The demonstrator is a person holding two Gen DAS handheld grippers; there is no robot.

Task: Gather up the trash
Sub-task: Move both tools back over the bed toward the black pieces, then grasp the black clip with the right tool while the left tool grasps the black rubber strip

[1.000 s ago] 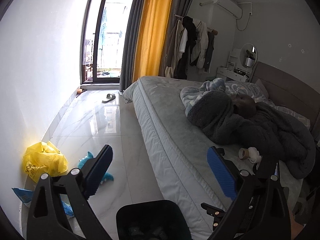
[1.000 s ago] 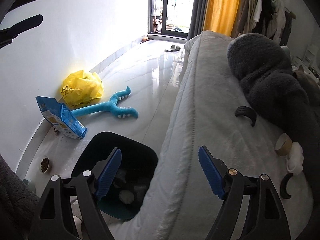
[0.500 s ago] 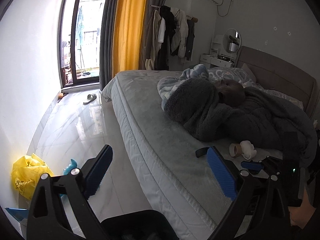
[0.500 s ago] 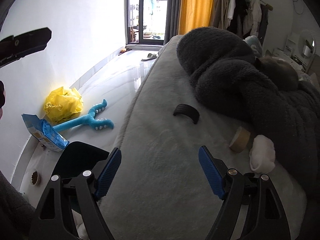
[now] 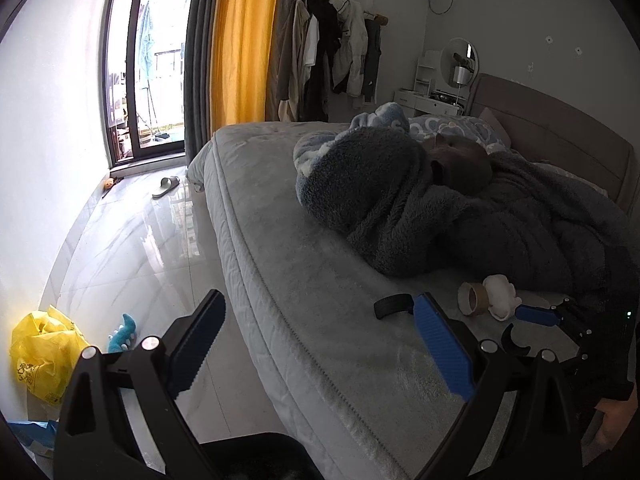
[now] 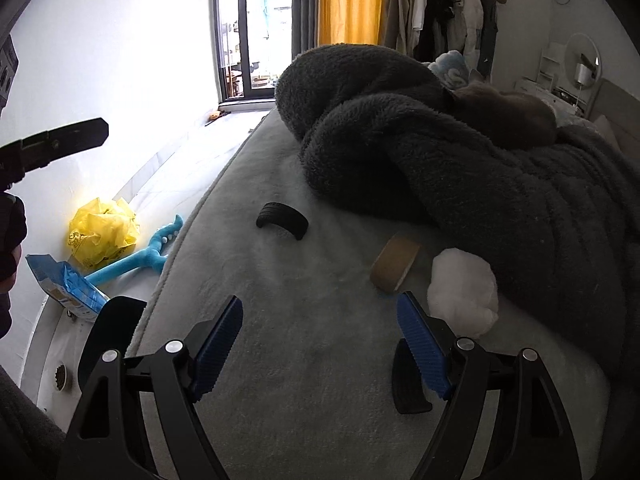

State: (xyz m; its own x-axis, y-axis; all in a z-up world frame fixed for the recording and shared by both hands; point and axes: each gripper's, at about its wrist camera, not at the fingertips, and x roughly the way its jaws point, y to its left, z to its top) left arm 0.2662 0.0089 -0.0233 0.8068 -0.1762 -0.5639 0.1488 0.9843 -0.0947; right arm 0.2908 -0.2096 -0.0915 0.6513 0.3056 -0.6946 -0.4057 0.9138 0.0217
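While our right gripper [image 6: 320, 344] hangs low over the bed [image 6: 280, 400] with its blue pads spread wide and nothing between them, our left gripper [image 5: 320, 348] hovers beside the bed's side edge, likewise released and empty.

The trash sits near the gray blanket [image 6: 480, 184]: a brown tape roll [image 6: 394, 262] lies just beside a white crumpled wad [image 6: 464, 292], with a curved black piece [image 6: 283, 220] apart from them, toward the bed's side edge. Only our right view shows a second black curved piece [image 6: 408, 384] by the right finger and, on the floor, the black bin [image 6: 108, 332] against the bed's side, the blue packet [image 6: 64, 284] and the whole blue toy [image 6: 140, 256]. Our left view alone shows the right gripper itself reaching in close to the wad, and a slipper [image 5: 166, 186] near the balcony door. Both views catch the yellow bag [image 5: 40, 354] by the wall.
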